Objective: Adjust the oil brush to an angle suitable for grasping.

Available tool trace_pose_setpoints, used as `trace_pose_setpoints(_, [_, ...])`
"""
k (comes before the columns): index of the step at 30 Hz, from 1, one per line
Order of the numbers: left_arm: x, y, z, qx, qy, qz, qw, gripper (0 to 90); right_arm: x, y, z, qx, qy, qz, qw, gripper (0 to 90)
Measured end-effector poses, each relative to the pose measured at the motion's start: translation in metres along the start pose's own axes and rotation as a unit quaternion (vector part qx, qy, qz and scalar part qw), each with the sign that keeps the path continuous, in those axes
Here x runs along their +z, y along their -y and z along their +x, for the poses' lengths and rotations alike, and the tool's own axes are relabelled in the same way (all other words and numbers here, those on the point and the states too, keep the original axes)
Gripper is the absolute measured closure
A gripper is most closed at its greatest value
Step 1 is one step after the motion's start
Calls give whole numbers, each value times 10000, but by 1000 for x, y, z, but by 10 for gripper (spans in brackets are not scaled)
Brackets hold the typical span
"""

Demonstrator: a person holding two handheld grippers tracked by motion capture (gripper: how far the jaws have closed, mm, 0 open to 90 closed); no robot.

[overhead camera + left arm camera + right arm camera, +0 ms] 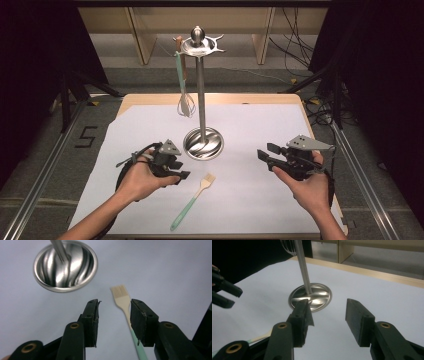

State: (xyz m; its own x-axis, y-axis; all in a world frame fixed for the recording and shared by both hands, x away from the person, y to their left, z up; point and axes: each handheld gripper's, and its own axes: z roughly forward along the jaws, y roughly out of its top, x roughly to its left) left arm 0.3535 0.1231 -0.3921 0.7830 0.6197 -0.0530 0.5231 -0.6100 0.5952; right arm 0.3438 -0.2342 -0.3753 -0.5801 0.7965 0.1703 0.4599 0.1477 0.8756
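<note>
Left gripper [113,315] poised over the pastry brush [125,306] — jaws apart, gripping nothing.

In the left gripper view the brush lies on the white sheet [162,270] at lower centre, its handle beside the right-hand jaw; the steel stand base [65,266] sits upper left. The right gripper [265,152] — also open and empty — hovers at the right of the high view.

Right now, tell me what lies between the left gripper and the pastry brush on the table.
Nothing: in the left gripper view, only bare white paper lies between the open left gripper and the pastry brush.
</note>
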Motion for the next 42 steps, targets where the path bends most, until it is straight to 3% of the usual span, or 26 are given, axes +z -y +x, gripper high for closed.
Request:
trace_pose_setpoints(2, [7, 3, -3, 45, 83, 191, 9998, 578, 0, 0, 0, -26, 4, -3, 10000, 542])
trace_pose_setpoints(3, [11, 5, -6, 59, 97, 251, 9996, 580, 0, 0, -3, -202, 43, -21, 9998, 542])
trace_pose_setpoints(4, [14, 7, -8, 106, 130, 281, 9995, 581, 1, 1, 0, -25, 1, -4, 10000, 542])
trace_pose_setpoints(6, [18, 10, -11, 233, 225, 518, 9981, 584, 1, 1, 0, -55, 13, 17, 10000, 542])
trace_pose_setpoints(8, [23, 14, -15, 179, 303, 564, 9978, 600, 2, 1, 0, -101, 6, -17, 9999, 542])
trace_pose_setpoints(13, [28, 21, -23, 339, 432, 696, 9961, 757, 2, 1, 2, -7, -22, 30, 10000, 542])
trace_pose_setpoints(16, [32, 26, -30, 348, 581, 854, 9940, 833, 2, 1, 1, -10, -26, 31, 10000, 542])
trace_pose_setpoints(18, [35, 29, -34, 489, 724, 1009, 9910, 864, 2, 2, 1, -13, -19, 51, 10000, 542])
trace_pose_setpoints(21, [40, 32, -41, 484, 901, 1133, 9883, 891, 4, 2, -2, -192, -6, 9, 9998, 542])
trace_pose_setpoints(25, [46, 35, -49, 552, 927, 1287, 9858, 892, 4, 2, -2, -256, 30, -10, 9997, 542])
trace_pose_setpoints(26, [47, 36, -50, 574, 935, 1337, 9849, 893, 4, 2, -1, -115, -51, 14, 9999, 542])
trace_pose_setpoints(28, [50, 38, -52, 597, 965, 1410, 9835, 893, 3, 2, -2, -237, 18, -15, 9997, 542])
trace_pose_setpoints(30, [51, 39, -50, 799, 966, 1598, 9792, 893, 3, 2, -1, -169, 0, 10, 9999, 542])
trace_pose_setpoints(31, [52, 40, -52, 763, 953, 1621, 9792, 893, 2, 2, 0, -89, -28, 29, 10000, 542])
trace_pose_setpoints(32, [53, 41, -52, 807, 952, 1686, 9778, 893, 2, 2, 0, -109, -15, 25, 9999, 542])
trace_pose_setpoints(39, [57, 45, -50, 797, 916, 1825, 9757, 894, 3, 2, -2, -237, 11, -12, 9997, 541])
trace_pose_setpoints(40, [57, 45, -49, 790, 911, 1829, 9757, 894, 3, 2, 1, -28, -39, 26, 10000, 541])
trace_pose_setpoints(42, [56, 45, -48, 758, 944, 1857, 9751, 894, 3, 2, 2, -14, -44, 27, 10000, 542])
